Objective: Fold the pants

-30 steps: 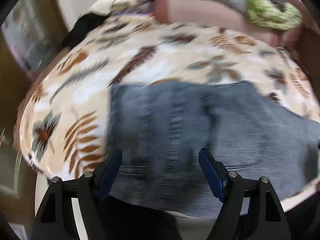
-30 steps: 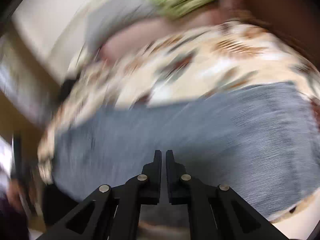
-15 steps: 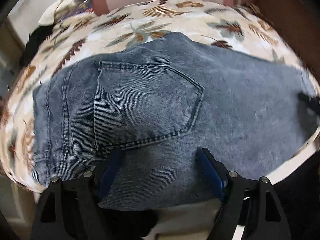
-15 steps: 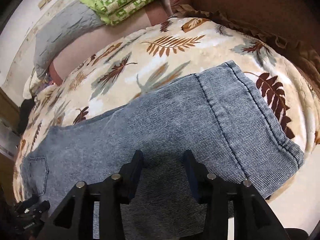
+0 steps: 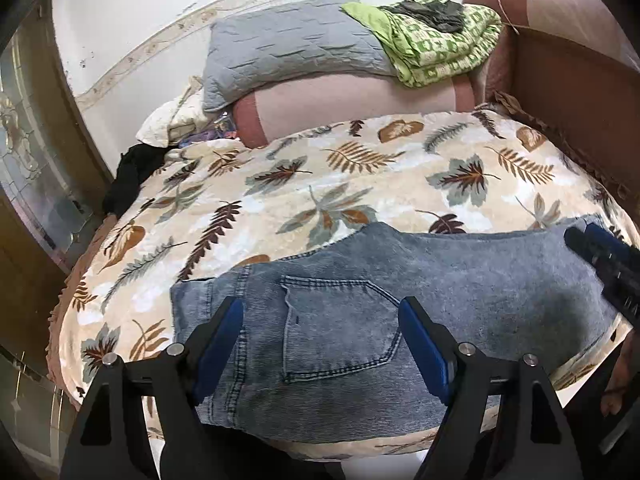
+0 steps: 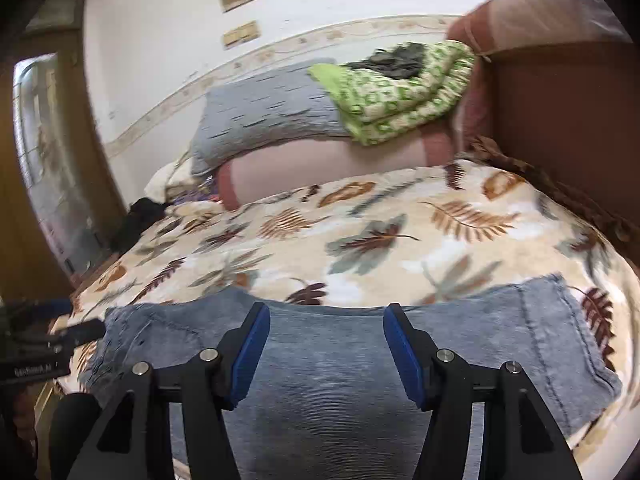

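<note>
Blue-grey jeans (image 5: 360, 320) lie folded lengthwise along the near edge of a leaf-print blanket (image 5: 340, 184), back pocket up. My left gripper (image 5: 320, 340) is open and empty above the pocket end. My right gripper (image 6: 326, 348) is open and empty above the leg part of the jeans (image 6: 328, 384), whose hem lies to the right. The right gripper also shows at the right edge of the left wrist view (image 5: 604, 264). The left gripper shows at the left edge of the right wrist view (image 6: 40, 344).
A grey pillow (image 5: 288, 48) and a green patterned cloth (image 5: 432, 44) lie on a pink bolster (image 5: 352, 100) at the back. A brown headboard (image 5: 572, 92) stands on the right. A wooden door with glass (image 5: 32, 168) is on the left. Black cloth (image 5: 132, 172) lies at the blanket's left edge.
Both grippers have pulled back and up from the jeans, so more of the bed shows. The right gripper went from shut to wide open. The left stayed open.
</note>
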